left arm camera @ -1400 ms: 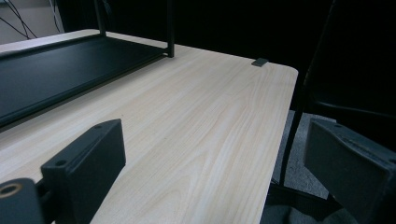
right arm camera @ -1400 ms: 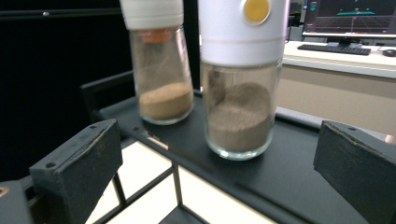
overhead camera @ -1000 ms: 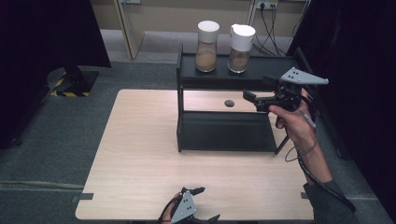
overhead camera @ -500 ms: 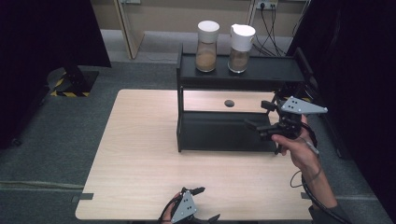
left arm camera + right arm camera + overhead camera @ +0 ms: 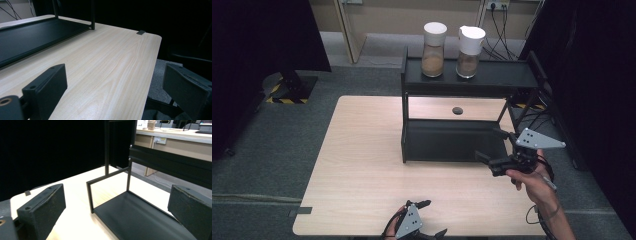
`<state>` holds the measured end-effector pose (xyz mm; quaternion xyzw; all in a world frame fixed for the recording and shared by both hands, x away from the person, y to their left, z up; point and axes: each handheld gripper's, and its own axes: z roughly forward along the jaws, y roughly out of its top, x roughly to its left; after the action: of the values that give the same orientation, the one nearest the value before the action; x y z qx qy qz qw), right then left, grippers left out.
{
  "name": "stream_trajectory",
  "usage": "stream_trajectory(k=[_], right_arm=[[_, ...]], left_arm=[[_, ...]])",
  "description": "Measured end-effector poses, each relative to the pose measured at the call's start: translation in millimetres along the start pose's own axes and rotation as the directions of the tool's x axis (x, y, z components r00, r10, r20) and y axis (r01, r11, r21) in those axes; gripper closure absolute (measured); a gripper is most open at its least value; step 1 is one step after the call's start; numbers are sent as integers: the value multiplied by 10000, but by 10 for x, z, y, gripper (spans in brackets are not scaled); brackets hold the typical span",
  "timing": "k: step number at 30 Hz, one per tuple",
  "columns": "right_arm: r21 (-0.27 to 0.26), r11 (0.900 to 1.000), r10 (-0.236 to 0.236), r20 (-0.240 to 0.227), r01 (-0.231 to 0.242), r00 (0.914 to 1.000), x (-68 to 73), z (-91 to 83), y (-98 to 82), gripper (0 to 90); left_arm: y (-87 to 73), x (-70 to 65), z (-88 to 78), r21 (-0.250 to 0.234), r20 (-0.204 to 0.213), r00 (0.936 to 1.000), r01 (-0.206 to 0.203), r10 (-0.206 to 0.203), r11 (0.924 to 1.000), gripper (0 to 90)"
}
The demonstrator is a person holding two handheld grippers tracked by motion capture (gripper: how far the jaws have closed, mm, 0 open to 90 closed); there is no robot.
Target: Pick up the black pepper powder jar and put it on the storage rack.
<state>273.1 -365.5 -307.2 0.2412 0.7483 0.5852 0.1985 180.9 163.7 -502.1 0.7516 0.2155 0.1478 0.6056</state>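
Note:
Two white-lidded jars with brown contents, one (image 5: 433, 49) left of the other (image 5: 470, 46), stand on the top board of a black two-level shelf (image 5: 497, 78) at the back of the wooden table (image 5: 362, 165). My right gripper (image 5: 489, 144) hovers at the shelf's front right corner, open and holding nothing. Its own view shows the right gripper (image 5: 117, 207) with jaws wide apart, facing the shelf's lower board (image 5: 140, 217). At the table's near edge my left gripper (image 5: 432, 218) is open and holds nothing. From the left gripper (image 5: 115, 87) the bare tabletop (image 5: 105, 62) spreads between the jaws.
A small dark round spot (image 5: 457, 110) lies on the table behind the shelf. The shelf's thin black posts (image 5: 106, 147) and lower board (image 5: 32, 37) stand near the right hand. Grey carpet (image 5: 277, 150) surrounds the table; cables (image 5: 502, 25) run along the back wall.
My right gripper has come down and toward the person, from beside the shelf's top level to low at its front right corner. The left gripper has stayed put.

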Motion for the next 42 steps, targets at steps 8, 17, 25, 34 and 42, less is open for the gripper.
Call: stream_trajectory(k=[8,17,25,34,42], right_arm=[[219,9997,-136,-155,140,9998,123,25,-188,19],[419,9991,-68,-593,93,9982,221,55,-504,21],[562,9984,-36,-605,71,9982,331,40,-697,24],[501,9987,114,-732,-77,9972,426,79,-946,26],[616,9981,35,-868,19,9962,536,70,-1090,26]], left_arm=[[1,0,-2,-2,-19,10000,-30,30,10000,54],[3,-1,-3,-1,-31,10000,-42,42,10000,55],[1,-1,-3,-1,-52,10000,-34,34,10000,55],[1,-2,-2,2,-41,10000,-30,30,10000,55],[2,-2,-6,-12,-56,10000,-43,42,10000,56]])
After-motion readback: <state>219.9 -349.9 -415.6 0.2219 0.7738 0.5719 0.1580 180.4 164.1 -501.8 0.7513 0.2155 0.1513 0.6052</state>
